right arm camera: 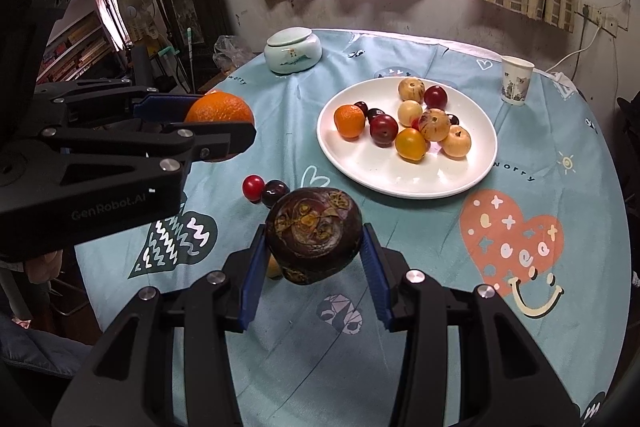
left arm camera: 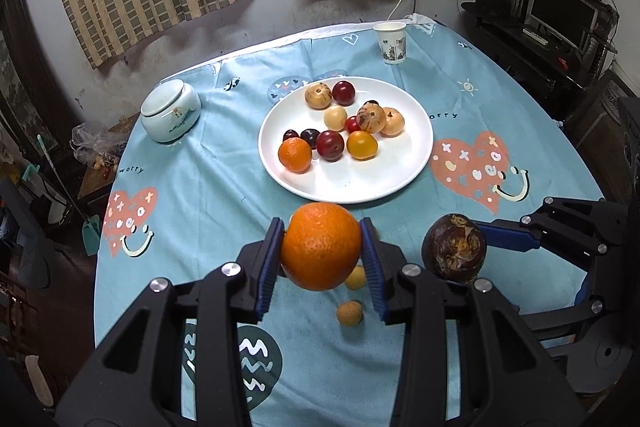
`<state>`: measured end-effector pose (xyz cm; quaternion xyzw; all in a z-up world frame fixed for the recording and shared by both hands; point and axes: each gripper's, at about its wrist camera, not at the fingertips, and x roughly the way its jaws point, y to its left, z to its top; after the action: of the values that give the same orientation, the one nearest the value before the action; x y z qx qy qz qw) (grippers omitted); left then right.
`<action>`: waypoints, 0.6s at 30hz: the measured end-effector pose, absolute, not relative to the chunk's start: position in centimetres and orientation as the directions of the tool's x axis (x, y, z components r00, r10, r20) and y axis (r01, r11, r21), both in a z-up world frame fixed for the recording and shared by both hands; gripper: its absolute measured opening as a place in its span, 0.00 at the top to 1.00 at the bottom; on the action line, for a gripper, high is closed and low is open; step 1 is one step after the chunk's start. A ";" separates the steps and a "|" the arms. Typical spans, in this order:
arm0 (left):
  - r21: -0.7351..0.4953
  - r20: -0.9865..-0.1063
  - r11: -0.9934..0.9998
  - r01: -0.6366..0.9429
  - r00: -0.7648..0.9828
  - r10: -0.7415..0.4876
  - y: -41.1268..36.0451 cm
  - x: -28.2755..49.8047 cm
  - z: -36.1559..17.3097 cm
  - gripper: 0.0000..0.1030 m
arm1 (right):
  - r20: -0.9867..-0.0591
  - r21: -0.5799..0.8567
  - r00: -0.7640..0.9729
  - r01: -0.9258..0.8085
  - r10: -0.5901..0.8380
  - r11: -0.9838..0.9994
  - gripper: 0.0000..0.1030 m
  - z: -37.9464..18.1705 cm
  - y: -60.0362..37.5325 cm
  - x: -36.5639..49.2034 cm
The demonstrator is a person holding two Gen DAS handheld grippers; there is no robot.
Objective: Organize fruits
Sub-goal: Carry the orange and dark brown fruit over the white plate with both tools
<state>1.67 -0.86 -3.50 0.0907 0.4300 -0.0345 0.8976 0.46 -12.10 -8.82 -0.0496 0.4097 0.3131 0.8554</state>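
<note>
Left wrist view: the left gripper [left arm camera: 322, 255] pinches an orange [left arm camera: 320, 251] at lower centre, pads on opposite sides at its widest girth, lifted clear of the tablecloth [left arm camera: 208, 195]. The orange looks firm, moderately heavy and dimpled, so slip risk is judged low. The white plate [left arm camera: 416, 163] of small fruits lies at frame centre. Right wrist view: the right gripper [right arm camera: 314, 251] clamps a dark brown round fruit [right arm camera: 314, 241] at lower centre, also across its girth. Its rind appears hard and scarred; moderate squeeze should suffice. Two cherries [right arm camera: 264, 189] lie loose on the cloth, left of centre.
</note>
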 end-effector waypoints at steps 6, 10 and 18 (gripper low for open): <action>0.132 -0.792 0.981 0.144 0.610 0.017 -0.9 3.4 -4.3 0.62 | -0.744 0.190 0.450 -0.565 0.493 0.803 0.56 -9.7 -12.2 2.0; 0.132 -0.800 0.980 0.147 0.599 0.017 -1.0 4.7 -4.8 0.62 | -0.751 0.200 0.443 -0.554 0.490 0.808 0.56 -10.4 -12.2 3.3; 0.136 -0.800 0.979 0.152 0.600 0.017 -1.1 7.7 -5.5 0.62 | -0.753 0.185 0.454 -0.548 0.476 0.815 0.56 -10.4 -12.4 6.2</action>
<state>7.74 -1.08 -5.46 0.0952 0.4455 -0.0379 0.8894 6.22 -12.43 -10.40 -0.0421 0.4273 0.3009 0.8515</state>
